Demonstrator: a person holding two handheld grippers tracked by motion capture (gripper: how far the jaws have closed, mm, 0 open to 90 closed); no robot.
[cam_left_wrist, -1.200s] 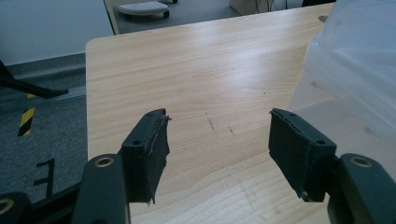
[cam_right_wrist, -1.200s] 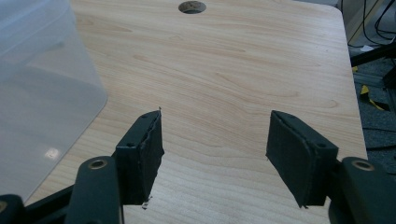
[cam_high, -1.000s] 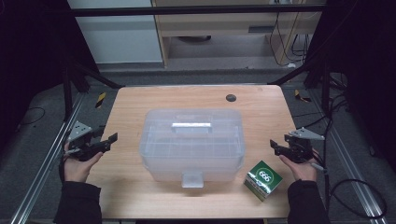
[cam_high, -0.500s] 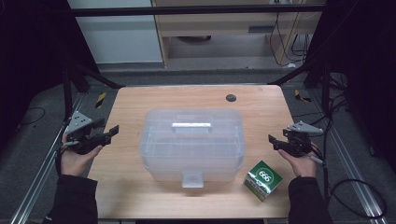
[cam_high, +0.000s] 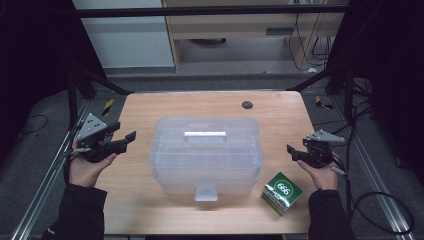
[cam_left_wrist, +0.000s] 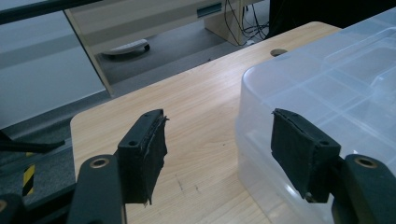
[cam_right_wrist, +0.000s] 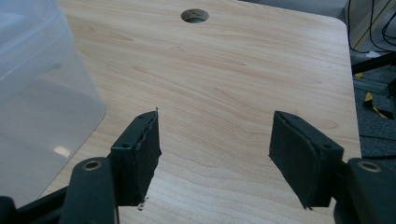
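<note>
The clear plastic lidded storage box (cam_high: 206, 152) lies lengthwise between both released, empty tongs; the left tongs (cam_high: 122, 141) are nearer it than the right tongs (cam_high: 295, 151).

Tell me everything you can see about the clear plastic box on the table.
The clear plastic box is a translucent, rounded-cornered storage bin standing upright at the middle of the wooden table. Its lid is on, with a flat handle recessed in the top and a latch tab at the near side. Nothing shows inside. A green carton stands near its front right corner, apart from it.
</note>
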